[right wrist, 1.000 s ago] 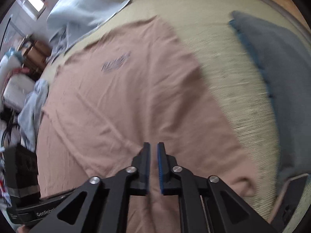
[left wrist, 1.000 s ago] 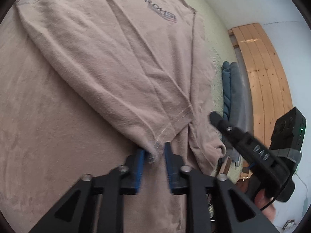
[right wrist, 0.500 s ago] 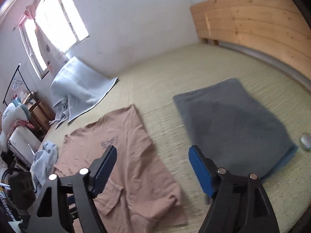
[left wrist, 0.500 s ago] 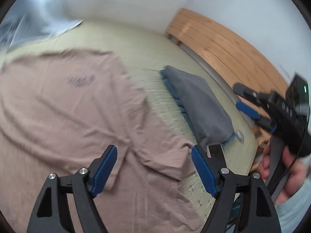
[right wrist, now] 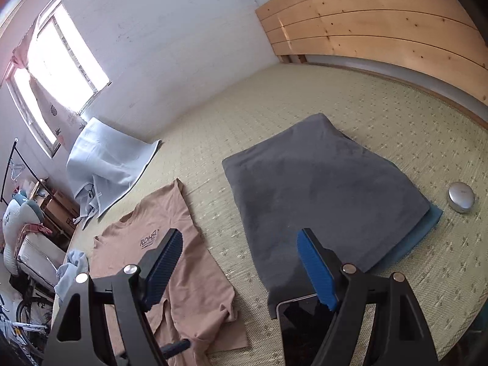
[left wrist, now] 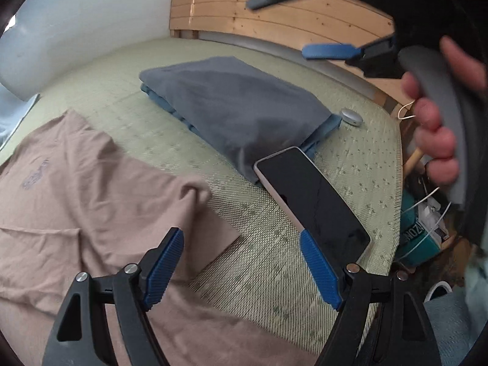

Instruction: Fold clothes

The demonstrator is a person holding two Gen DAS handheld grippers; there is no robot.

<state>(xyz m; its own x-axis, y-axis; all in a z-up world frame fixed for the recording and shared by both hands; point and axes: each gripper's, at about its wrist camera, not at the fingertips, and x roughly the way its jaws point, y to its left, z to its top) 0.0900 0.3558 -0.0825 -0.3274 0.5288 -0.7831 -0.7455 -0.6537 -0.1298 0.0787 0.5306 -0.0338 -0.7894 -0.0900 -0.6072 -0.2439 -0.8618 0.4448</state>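
Both claws stand wide apart and grip nothing: the left gripper (left wrist: 241, 267) hangs over bare mat (left wrist: 268, 280) at the shirt's edge, the right gripper (right wrist: 241, 270) above the gap between shirt and grey blanket (right wrist: 320, 189). The tan shirt (right wrist: 170, 262) lies flat on the mat, part folded, logo up. A phone (left wrist: 314, 201) rests against the blanket's near corner. Only the left view catches the hand (left wrist: 436, 128) on the right handle; only the right view shows the window (right wrist: 55, 70) and pale sheet (right wrist: 106, 164).
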